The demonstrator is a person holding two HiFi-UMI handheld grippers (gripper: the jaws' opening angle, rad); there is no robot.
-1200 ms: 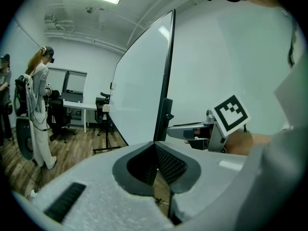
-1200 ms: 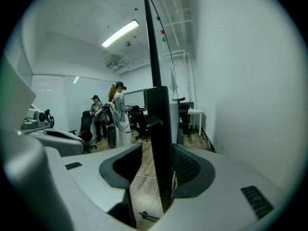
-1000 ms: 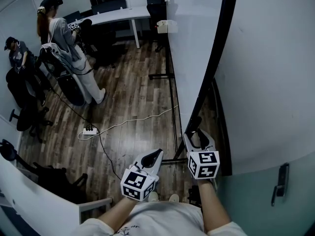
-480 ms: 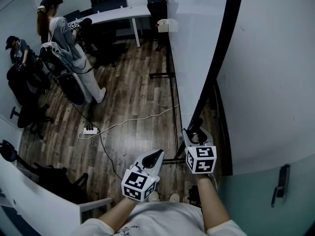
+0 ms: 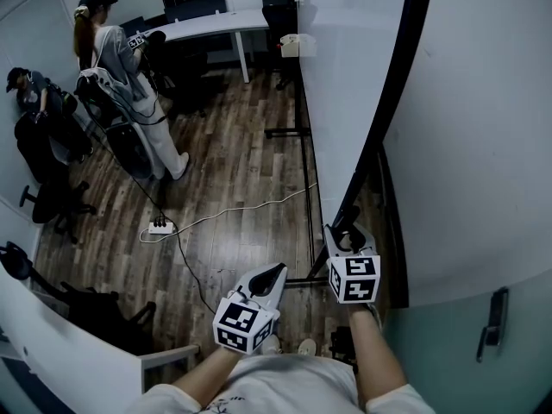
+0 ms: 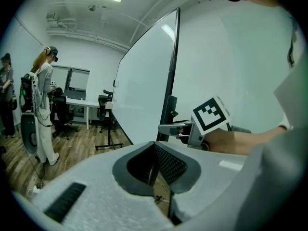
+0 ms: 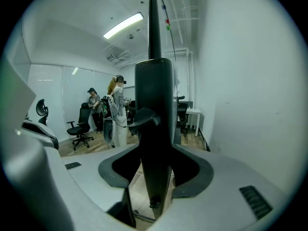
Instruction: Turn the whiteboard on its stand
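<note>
The whiteboard (image 5: 345, 84) stands edge-on to me in the head view, its black frame (image 5: 392, 102) running from the top down to my right hand. My right gripper (image 5: 343, 231) is shut on the frame's lower black post (image 7: 154, 129), which fills the gap between its jaws in the right gripper view. My left gripper (image 5: 271, 273) hangs lower and to the left, away from the board, shut with nothing in it. In the left gripper view the white board face (image 6: 144, 90) rises behind the right gripper (image 6: 168, 128).
The stand's black foot bars (image 5: 285, 132) lie on the wood floor. A power strip (image 5: 157, 227) and white cable cross the floor. A standing person (image 5: 129, 67), a seated person (image 5: 30, 97), chairs and a desk (image 5: 207, 26) are at the back left. A wall (image 5: 483, 145) is close on the right.
The board's black edge has leaned slightly further right in the head view, with my right gripper still clamped on it. The standing person has shifted a little.
</note>
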